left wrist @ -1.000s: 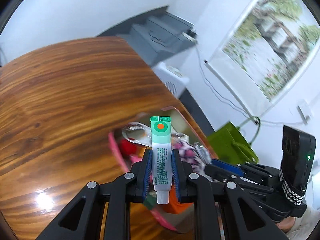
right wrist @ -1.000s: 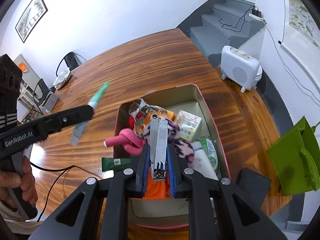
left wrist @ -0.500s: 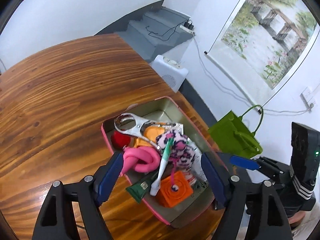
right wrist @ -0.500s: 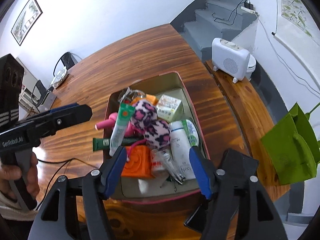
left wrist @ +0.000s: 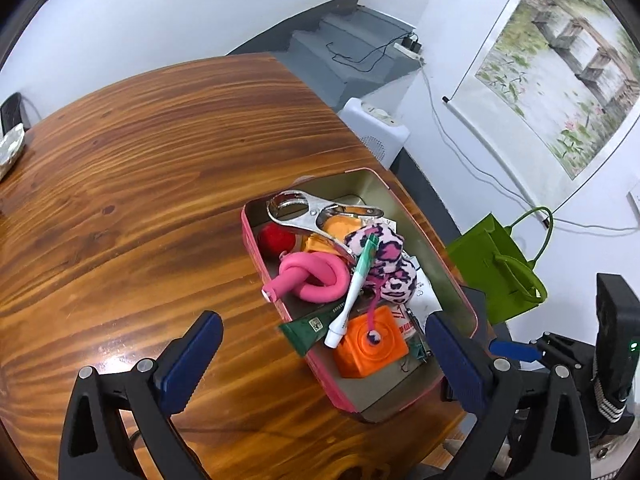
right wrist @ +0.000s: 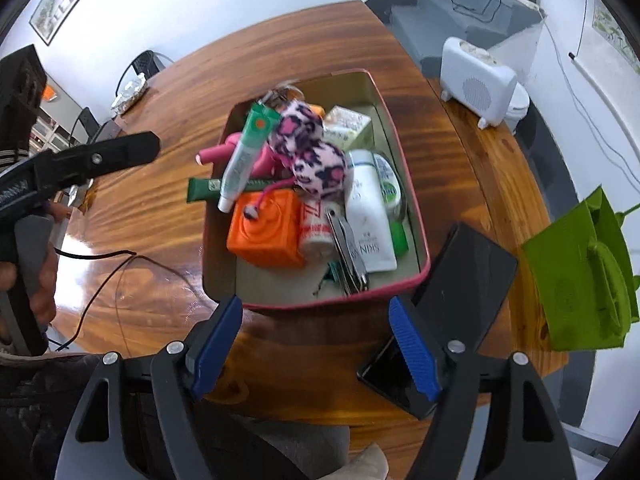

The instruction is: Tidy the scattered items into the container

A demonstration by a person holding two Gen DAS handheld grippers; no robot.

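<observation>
Left wrist view: the left hand-held gripper [left wrist: 324, 356] hangs over the near end of the pink-rimmed container [left wrist: 256, 256] on the wooden worktop [left wrist: 120, 168]. Its blue pads are spread very wide and are opening; nothing is pressed between them. The white-and-green tube [left wrist: 352, 288] lies just beyond the pads, on top of the heap: cap toward the gripper, crimped end leaning on the pink leopard plush [left wrist: 384, 256], long axis running away from the camera and a little rightward. Beside it lie a knotted pink foam roller [left wrist: 316, 276], an orange cube [left wrist: 370, 344], a dark green sachet [left wrist: 308, 328] poking over the rim, and metal tongs [left wrist: 316, 216].

Right wrist view: the right hand-held gripper [right wrist: 316, 344] sits short of the container's near rim [right wrist: 332, 300], jaws also opening and empty. The nail clipper [right wrist: 348, 248] rests inside, just past that rim, lengthwise toward the gripper, against a white tube [right wrist: 368, 216] printed "SKIN", the rest unclear. A black phone-like slab [right wrist: 460, 280] lies on the worktop right of the container, nearer the right gripper, and may be the next item.

Legible writing is scarce: partial white lettering on the left gripper's body [right wrist: 16, 196], and red marks on a small white packet [right wrist: 316, 224], are unreadable.
</observation>
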